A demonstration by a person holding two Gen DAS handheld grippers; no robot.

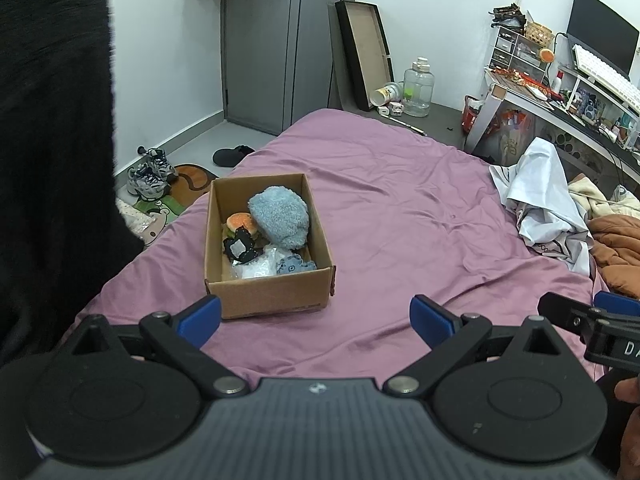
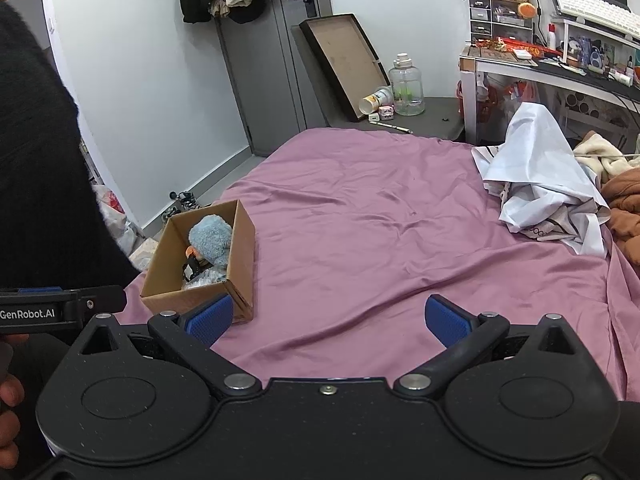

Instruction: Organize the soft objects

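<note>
Resting on wrinkled mauve sheet point(image 1: 400, 208), rectangular cardboard box point(image 1: 272, 292) holds fluffy blue plush point(image 1: 280, 216); both tongs point(image 1: 316, 320) point(image 2: 328, 320) released, empty

Both wrist cams are looking forward and down along the bed point(image 1: 400, 208), toward the door point(image 1: 276, 40). Left cam is sitting nearer the cardboard box point(image 1: 264, 292); right cam is seeing it off left. The 2 views are sharing bed, box, door.

We hold our left gripper point(image 1: 315, 322) level, its blue fingers point(image 1: 202, 318) spread wide with nothing between them. Our right gripper point(image 2: 327, 322) sits just beside it, likewise spread and empty.
</note>
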